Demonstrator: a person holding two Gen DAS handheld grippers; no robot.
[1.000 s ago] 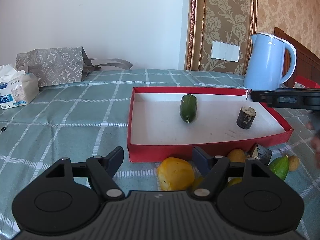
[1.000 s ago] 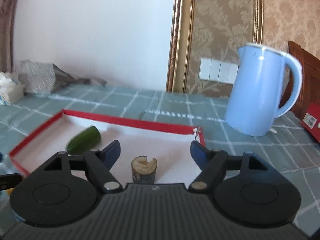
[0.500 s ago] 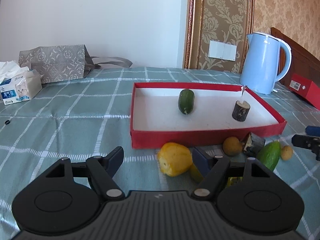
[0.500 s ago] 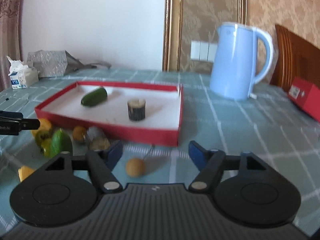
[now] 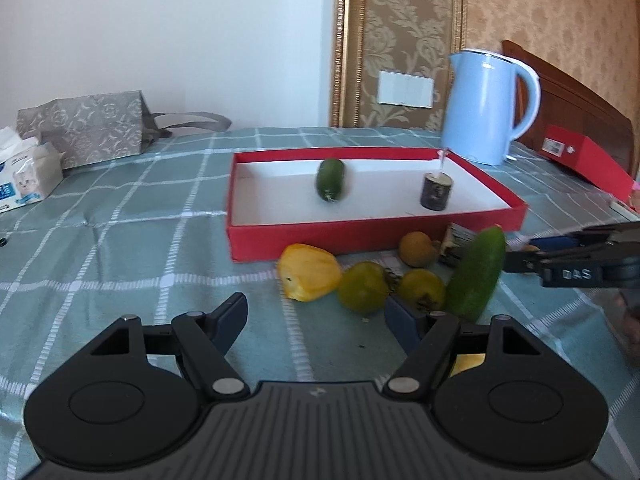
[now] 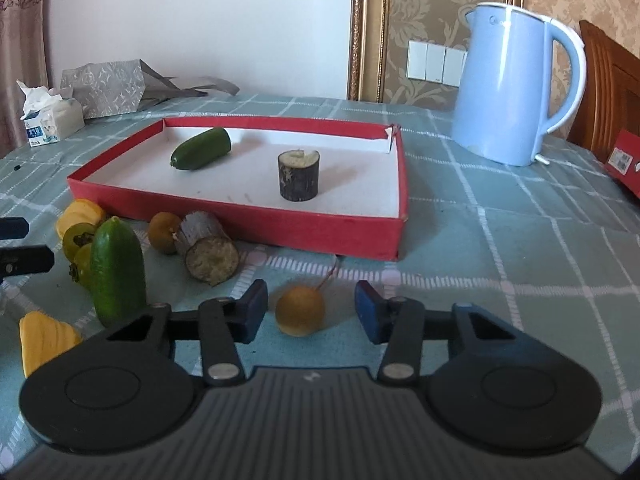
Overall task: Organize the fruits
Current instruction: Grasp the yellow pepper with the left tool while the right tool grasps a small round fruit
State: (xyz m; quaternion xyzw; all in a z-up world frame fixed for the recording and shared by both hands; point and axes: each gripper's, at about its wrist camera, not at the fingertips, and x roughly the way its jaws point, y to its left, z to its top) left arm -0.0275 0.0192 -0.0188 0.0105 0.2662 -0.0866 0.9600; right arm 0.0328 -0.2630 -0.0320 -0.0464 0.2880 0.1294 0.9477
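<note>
A: The right tongs stood wide apart, gripping nothing, with the small brown fruit lying between the blue pads at the lower middle of the frame, touching neither as far as I could tell.

B: Light little thing, I'd judge, round and fairly firm, so likely to roll. Best pinched across its widest part, clear of the stem.

A: And the red tray sat just above it, mid-frame, already holding a dark cucumber and a log chunk.

B: The left tongs were spread open too, empty, low in their own view. The loose pile lay above them on the counter: a yellow fruit, two greenish ones, and a green cucumber leaning at the right.

A: That cucumber looked smooth and stiff, probably slippery; a grip at mid-length would suit it.
</note>
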